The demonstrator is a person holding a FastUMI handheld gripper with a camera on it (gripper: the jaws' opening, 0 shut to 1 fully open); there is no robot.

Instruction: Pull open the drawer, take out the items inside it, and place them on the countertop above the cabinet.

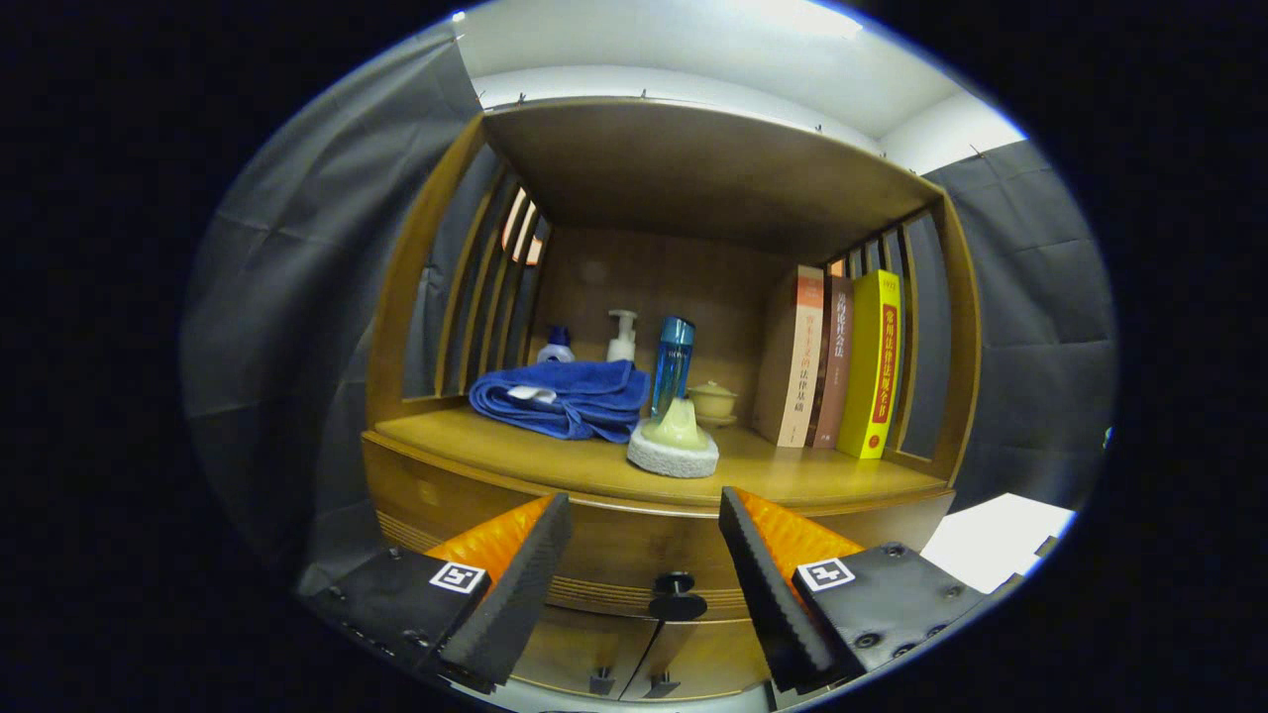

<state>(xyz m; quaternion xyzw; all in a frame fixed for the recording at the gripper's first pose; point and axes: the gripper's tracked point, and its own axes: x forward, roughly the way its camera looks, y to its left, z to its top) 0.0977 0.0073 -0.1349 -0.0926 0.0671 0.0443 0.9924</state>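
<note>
Your gripper point(644, 550) has its fingers spread apart, holding nothing. The drawer knob point(677, 594) sits between them, drawer point(614, 555) shut. Scrubber point(674, 443) and towel point(562, 398) are on the tabletop point(792, 480).

Glossy wooden cabinet point(555, 198), soft cloth towel point(565, 396), rough sponge point(674, 454).

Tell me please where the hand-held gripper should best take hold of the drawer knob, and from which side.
Grip the small dark round drawer knob by its rim, coming straight at the drawer front. It sticks out on a short stem, centred in the gap of the open hand-held gripper, whose fingers stand left and right of it, so closing them would probably pinch its two sides.
</note>
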